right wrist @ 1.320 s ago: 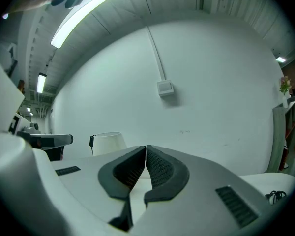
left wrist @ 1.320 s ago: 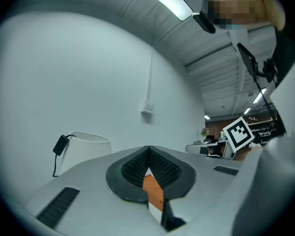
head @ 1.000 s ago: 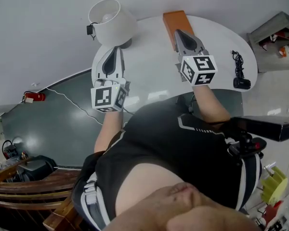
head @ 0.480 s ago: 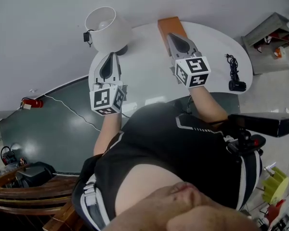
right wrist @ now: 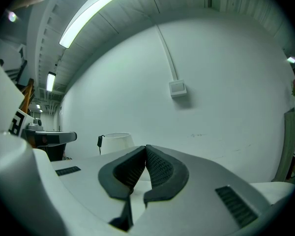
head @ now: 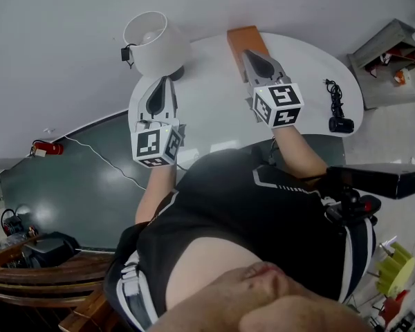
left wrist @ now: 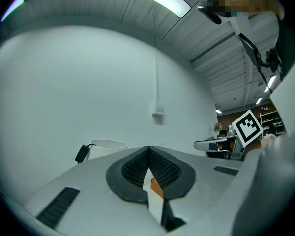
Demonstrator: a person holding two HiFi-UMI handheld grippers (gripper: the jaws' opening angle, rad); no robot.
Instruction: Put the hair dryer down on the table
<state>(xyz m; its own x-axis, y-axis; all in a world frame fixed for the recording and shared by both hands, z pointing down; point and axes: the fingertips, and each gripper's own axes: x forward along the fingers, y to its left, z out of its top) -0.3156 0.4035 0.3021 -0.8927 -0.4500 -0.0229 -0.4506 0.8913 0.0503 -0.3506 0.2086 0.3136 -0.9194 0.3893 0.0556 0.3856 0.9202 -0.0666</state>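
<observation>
The black corded hair dryer [head: 341,122] stays on the white table [head: 311,68], placement seemingly done; we hold left gripper [head: 162,81] and right gripper [head: 250,54] closed, empty.

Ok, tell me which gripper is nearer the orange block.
The right gripper: in the head view its tip overlaps the orange block, while the left gripper sits farther off, beside the white lamp.

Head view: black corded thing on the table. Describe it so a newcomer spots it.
Start at the white curved table. At its right end, well right of the right tool, lies a small black device, likely the hair dryer, its cord bundled beside it. The white lamp and orange block are bigger and sit further left.
</observation>
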